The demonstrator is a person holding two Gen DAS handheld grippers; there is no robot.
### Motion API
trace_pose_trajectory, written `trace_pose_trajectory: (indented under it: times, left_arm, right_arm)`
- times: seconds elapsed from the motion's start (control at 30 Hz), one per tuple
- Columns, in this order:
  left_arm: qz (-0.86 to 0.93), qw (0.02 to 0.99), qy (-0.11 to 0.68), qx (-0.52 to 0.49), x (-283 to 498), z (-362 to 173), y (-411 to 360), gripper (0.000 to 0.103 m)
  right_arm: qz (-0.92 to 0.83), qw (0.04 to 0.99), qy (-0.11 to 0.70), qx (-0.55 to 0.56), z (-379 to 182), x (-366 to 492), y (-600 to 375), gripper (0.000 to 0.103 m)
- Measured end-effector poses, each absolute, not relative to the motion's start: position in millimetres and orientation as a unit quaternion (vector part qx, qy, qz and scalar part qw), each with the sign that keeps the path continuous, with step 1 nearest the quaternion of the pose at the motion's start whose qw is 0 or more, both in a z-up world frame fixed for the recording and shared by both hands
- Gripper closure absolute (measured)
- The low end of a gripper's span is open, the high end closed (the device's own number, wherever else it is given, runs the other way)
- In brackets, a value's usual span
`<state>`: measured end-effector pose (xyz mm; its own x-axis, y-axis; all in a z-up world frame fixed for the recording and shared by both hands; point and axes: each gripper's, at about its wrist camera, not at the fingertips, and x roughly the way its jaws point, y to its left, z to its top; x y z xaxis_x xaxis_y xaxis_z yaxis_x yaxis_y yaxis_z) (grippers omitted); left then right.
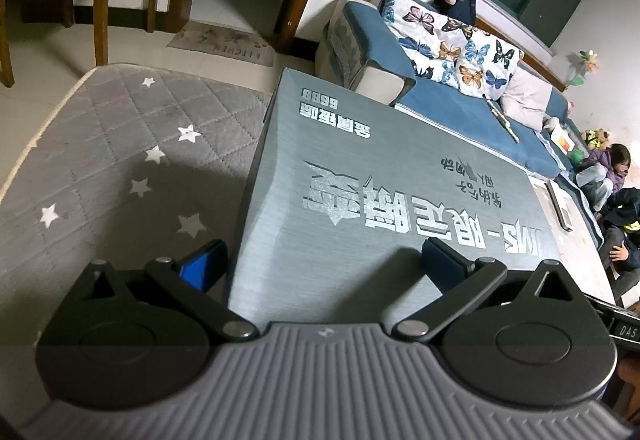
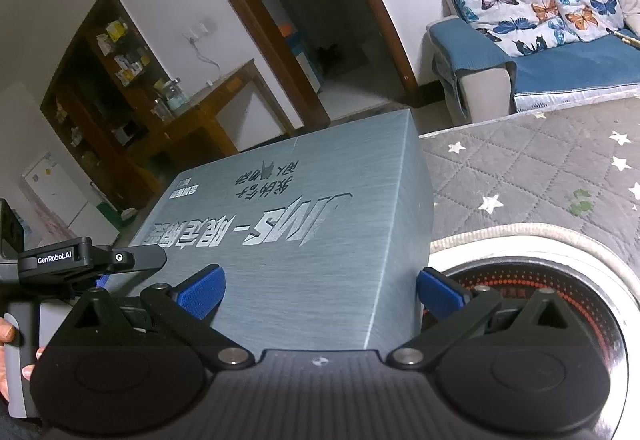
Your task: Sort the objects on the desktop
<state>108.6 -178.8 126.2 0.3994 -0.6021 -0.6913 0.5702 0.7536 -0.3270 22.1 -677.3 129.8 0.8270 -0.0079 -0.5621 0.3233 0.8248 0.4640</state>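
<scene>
My left gripper (image 1: 320, 264) and right gripper (image 2: 318, 290) both stand spread wide, straddling near corners of the grey-blue brushed-finish cardboard box (image 1: 380, 208) at twelve o'clock on the star-quilted grey mat (image 1: 120, 144), presumably to lift it two-handed.

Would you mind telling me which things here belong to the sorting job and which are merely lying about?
Job: grey box, left gripper, right gripper.
Lying about: star-patterned quilted cover, blue sofa, butterfly cushions, round heater, wooden table.
</scene>
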Motion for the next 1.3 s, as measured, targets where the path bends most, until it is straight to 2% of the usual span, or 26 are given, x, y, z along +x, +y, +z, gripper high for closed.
trace_pose_trajectory:
  times: [0.67, 1.3]
  left_arm:
    - [-0.349, 0.843, 0.409, -0.015, 32, 153, -128, 0.0]
    - [-0.327, 0.85, 0.413, -0.022, -16, 140, -75, 0.0]
  right_arm:
    - [-0.087, 0.916, 0.278, 0.274, 159, -43, -626, 0.0]
    - [-0.07, 0.912, 0.286, 0.286, 148, -88, -579, 0.0]
